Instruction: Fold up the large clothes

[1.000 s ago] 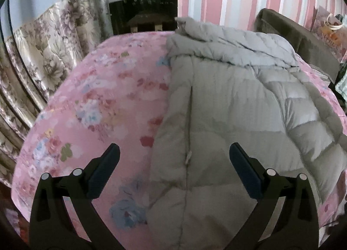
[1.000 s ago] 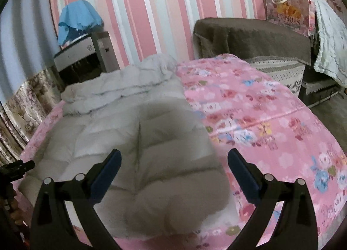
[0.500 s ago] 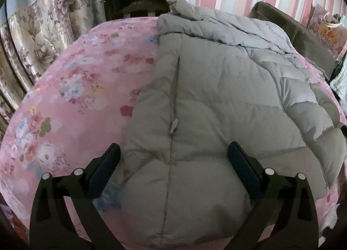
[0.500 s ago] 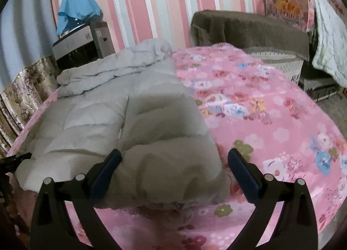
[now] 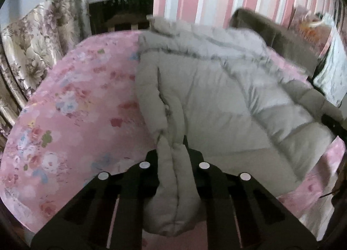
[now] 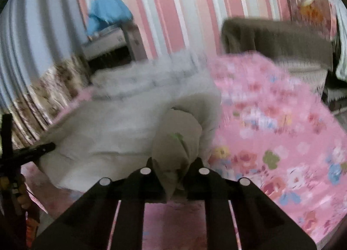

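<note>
A large grey quilted down jacket (image 5: 216, 98) lies spread on a bed with a pink floral cover (image 5: 76, 109). My left gripper (image 5: 173, 154) is shut on the jacket's near hem by the zipper, with a bunch of fabric pinched between the jaws. My right gripper (image 6: 174, 167) is shut on the other near corner of the jacket (image 6: 121, 124), whose fabric bunches up between the jaws. The left gripper's tip (image 6: 41, 149) shows at the left edge of the right wrist view, which is blurred.
A black and silver appliance (image 5: 121, 0) stands past the bed's far end, floral curtains (image 5: 28, 54) to the left. A brown headboard (image 6: 275, 39) and a bag (image 6: 312, 9) are at the right, against the striped wall. The pink cover (image 6: 282, 130) lies to the right of the jacket.
Both grippers were open above the jacket's near edge. They have come down and shut on the hem, one at each corner, and the fabric is gathered up.
</note>
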The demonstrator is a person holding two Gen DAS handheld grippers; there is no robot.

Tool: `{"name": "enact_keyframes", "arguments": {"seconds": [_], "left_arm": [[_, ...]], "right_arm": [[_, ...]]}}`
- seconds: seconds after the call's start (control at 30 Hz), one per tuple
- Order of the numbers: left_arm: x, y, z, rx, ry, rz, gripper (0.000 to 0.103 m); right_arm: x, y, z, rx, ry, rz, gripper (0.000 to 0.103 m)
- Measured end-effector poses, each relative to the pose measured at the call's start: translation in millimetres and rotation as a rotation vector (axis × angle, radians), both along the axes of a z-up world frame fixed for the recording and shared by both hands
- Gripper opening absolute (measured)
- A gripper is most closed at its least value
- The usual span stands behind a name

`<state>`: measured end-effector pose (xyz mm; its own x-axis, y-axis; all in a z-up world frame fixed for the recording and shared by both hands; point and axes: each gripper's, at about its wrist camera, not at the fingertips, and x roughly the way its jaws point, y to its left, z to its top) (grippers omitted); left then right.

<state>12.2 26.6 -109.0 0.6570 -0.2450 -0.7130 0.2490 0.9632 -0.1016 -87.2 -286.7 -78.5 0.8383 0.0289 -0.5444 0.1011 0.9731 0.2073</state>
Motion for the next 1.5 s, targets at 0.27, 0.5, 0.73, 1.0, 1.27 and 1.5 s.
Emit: {"name": "enact_keyframes", "arguments": {"seconds": [0.27,0.5,0.73,1.0,1.27,1.5], "left_arm": [[-70.4,30.2,92.1,-0.112,-0.203,-0.035,0.012],[-39.4,33.0,100.3,-0.113,-0.186,-0.016,0.027],[19.8,14.4,126.3,-0.059,-0.218,-0.042,0.027],[104.3,-22.8,165.0,0.033,-0.289,-0.041,0.027],[234.8,-49.5,120.4,0.174,-0.177,0.007,0.028],[308.5,-45.7,37.6,0.233,0.012,0.033,0.031]], "right_arm": [[-63.0,16.1,91.1,-0.006,-0.221,0.036,0.011],[-37.6,6.8,93.4,0.018,-0.200,0.021,0.012],[15.5,-7.6,115.7,0.014,-0.215,0.004,0.015],[111.6,-19.1,154.5,-0.089,-0.211,-0.029,0.015],[249.1,-38.6,130.1,-0.170,-0.006,-0.040,0.017],[336.8,-36.7,52.7,-0.199,0.214,0.009,0.030]]}}
